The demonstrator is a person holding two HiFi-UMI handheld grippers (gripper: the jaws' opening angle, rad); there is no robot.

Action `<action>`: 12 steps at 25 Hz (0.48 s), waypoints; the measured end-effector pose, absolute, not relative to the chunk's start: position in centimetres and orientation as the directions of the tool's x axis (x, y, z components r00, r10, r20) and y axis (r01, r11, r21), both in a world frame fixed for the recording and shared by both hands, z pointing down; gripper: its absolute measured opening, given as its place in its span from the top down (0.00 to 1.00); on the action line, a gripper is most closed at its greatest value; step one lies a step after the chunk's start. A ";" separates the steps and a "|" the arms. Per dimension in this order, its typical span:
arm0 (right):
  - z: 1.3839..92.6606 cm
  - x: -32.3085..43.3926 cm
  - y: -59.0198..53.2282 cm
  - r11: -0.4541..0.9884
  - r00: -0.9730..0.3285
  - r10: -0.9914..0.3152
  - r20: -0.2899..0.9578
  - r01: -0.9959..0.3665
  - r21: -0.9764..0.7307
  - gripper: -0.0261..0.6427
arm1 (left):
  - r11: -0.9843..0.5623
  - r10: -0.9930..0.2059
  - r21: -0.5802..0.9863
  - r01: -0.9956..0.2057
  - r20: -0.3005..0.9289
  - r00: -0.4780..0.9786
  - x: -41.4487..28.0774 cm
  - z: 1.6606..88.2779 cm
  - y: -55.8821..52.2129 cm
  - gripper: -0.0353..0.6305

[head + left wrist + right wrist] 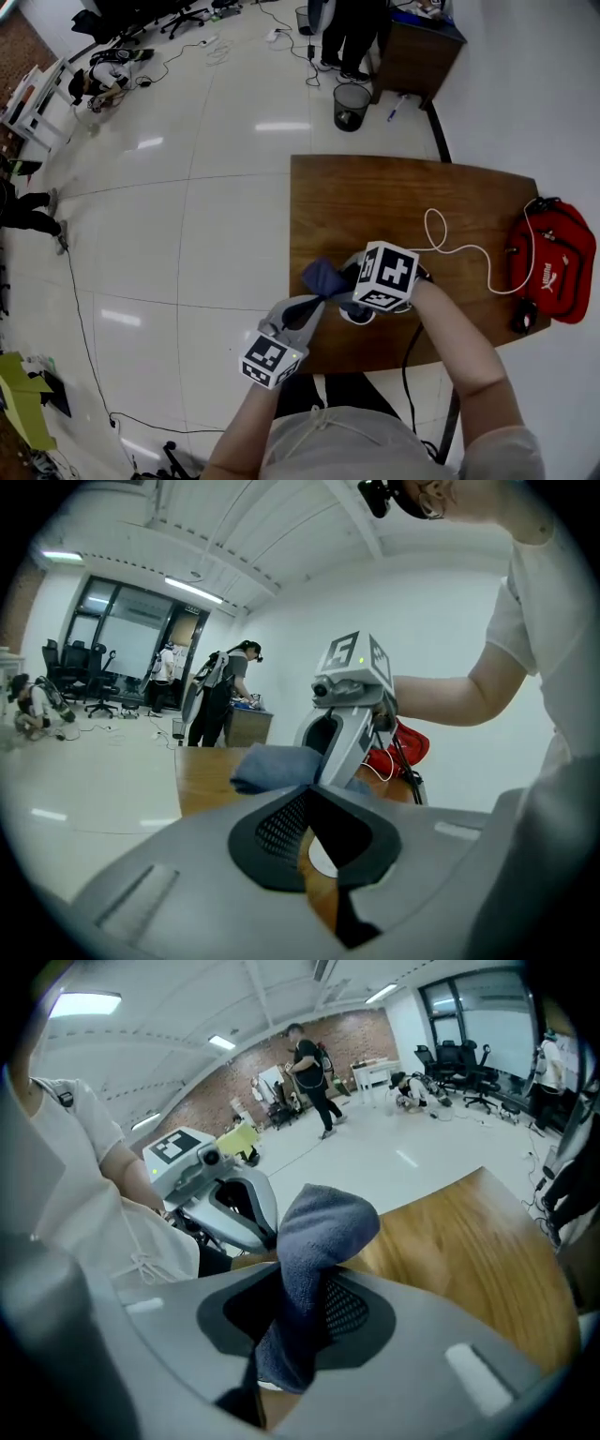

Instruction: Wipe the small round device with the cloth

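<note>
On the wooden table (375, 187), my right gripper (345, 281) is shut on a blue-grey cloth (323, 277). The cloth (314, 1269) bunches up between the pads and hangs out below them. A small round white device (356, 316) lies on the table under the right gripper, mostly hidden by it. My left gripper (309, 307) is shut and points at the cloth from the near left, its tips close to the right gripper. In the left gripper view the cloth (272, 766) sits just beyond the closed jaws, and a white patch of the device (323, 858) shows below them.
A red bag (553, 258) lies at the table's right edge, with a looped white cable (469, 248) running from it toward the grippers. A small black object (523, 317) sits beside the bag. On the floor beyond the table stand a black bin (351, 105) and people.
</note>
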State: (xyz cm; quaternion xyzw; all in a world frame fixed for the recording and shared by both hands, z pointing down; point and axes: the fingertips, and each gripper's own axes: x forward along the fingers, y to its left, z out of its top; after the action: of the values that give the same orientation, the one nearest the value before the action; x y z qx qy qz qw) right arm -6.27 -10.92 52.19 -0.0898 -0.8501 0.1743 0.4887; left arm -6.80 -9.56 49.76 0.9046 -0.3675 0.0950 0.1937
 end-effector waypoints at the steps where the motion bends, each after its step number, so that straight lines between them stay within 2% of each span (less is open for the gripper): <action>1: 53.1 -6.3 -10.8 0.921 -0.480 0.333 0.812 -0.018 -0.388 0.80 | -0.648 -0.633 0.283 -0.707 0.316 0.707 -7.4 49.8 -9.4 0.94; 12: 61.1 -6.0 -11.7 0.891 -0.334 0.390 0.858 -0.096 -0.443 0.80 | -0.605 -0.632 0.329 -0.725 0.354 0.689 -10.2 52.1 -8.3 0.94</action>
State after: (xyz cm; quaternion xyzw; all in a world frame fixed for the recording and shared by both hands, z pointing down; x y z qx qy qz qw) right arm -5.98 -11.73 61.12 -0.0934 -0.7884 0.2134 0.5693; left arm -10.21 -8.33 52.13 0.8902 -0.3811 0.1013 0.2281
